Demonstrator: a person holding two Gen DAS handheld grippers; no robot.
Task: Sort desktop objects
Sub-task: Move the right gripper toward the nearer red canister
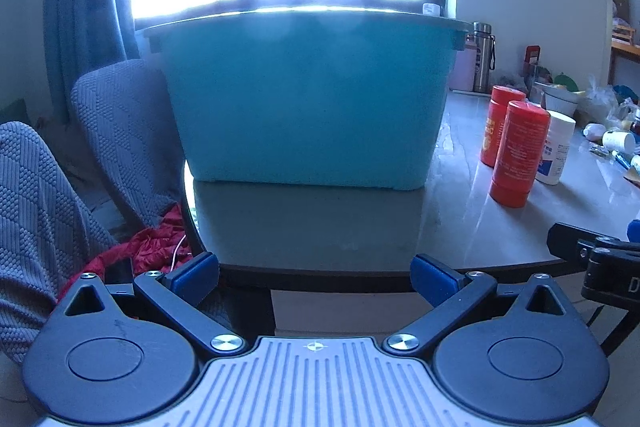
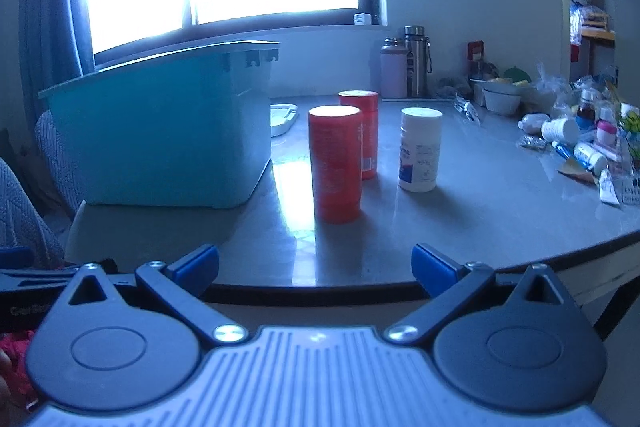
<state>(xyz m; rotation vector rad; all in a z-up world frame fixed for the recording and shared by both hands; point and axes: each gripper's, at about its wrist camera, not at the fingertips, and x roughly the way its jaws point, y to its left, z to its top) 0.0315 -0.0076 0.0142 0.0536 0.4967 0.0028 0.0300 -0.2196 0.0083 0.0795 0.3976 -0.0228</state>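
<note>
Far left, off the counter [image 2: 480, 227]: grey knitted chairs [image 1: 120, 131] with a red cloth [image 1: 152, 247] below them. Left gripper [image 1: 315, 277] at the near counter edge, spread wide, holding nothing, aimed square at the near wall of the teal bin [image 1: 308, 99]; bin contents hidden from here.

Right of the bin, three upright containers in a cluster: near red tube [image 2: 335, 163], far red tube [image 2: 362, 133] just behind it, white bottle [image 2: 420, 149] just right of both. Long axes vertical, all standing apart from the bin. Right gripper [image 2: 315, 269] also spread wide and empty, low at the near edge, with the near red tube almost dead ahead and slightly right of centre. Probably the right hand's job: that gripper is nearer the cluster, the left one faces the bin.

Further right and far: two flasks [image 2: 406, 67] by the wall, a white bowl [image 2: 500, 99], then a litter of small bottles and packets [image 2: 580, 143] along the right edge.

Print on the tubes and on the white bottle's blue label too blurred to read; no brand legible.
</note>
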